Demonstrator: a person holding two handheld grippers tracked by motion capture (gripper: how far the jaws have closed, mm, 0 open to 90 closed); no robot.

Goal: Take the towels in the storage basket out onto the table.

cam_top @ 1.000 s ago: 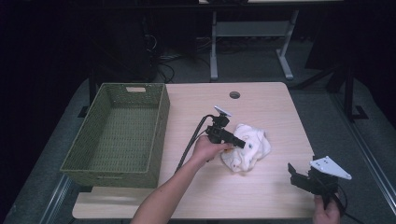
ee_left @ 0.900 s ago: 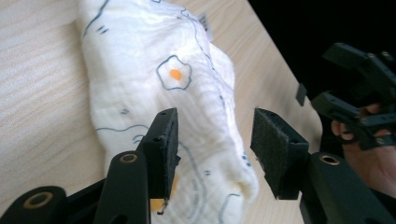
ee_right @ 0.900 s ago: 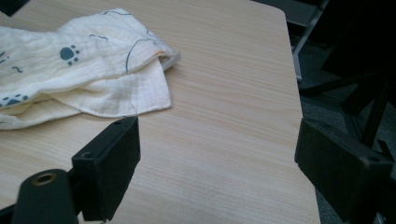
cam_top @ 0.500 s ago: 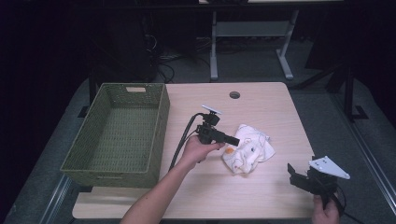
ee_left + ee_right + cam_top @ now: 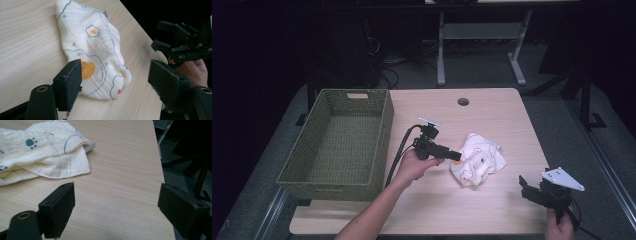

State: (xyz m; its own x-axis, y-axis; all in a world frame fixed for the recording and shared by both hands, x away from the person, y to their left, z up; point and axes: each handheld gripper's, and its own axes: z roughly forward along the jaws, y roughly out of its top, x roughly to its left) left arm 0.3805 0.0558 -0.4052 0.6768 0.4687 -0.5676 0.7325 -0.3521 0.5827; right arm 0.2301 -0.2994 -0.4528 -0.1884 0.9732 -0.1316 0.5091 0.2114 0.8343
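Seen from the high view, a crumpled white muslin cloth printed with small cartoon figures (image 5: 477, 159) lies loose on the pale wood-grain table (image 5: 492, 112), a little toward 4 o'clock of the tabletop's middle. The left gripper (image 5: 457, 155), held in the person's left hand (image 5: 414, 165), points toward 3 o'clock with its tip just at the cloth's near edge; its jaws have just been opening. At 9 o'clock of that hand stands a green woven rectangular basket (image 5: 382, 130). Near the table's 5 o'clock corner the right gripper (image 5: 524, 186) rests in the right hand (image 5: 559, 227), well apart from the cloth.

In the left gripper view, the gripper's two black padded fingers (image 5: 71, 82) stand spread wide, pinching nothing. The cloth lies flat on the wood between and beyond them, running toward 11 o'clock, its fried-egg print uppermost. At 2 o'clock the right gripper (image 5: 162, 37) hangs off the table edge.

In the right gripper view, the black fingers (image 5: 62, 205) are likewise spread wide over bare wood, nothing between them. The cloth sits at 10 o'clock, a blue paw print showing.
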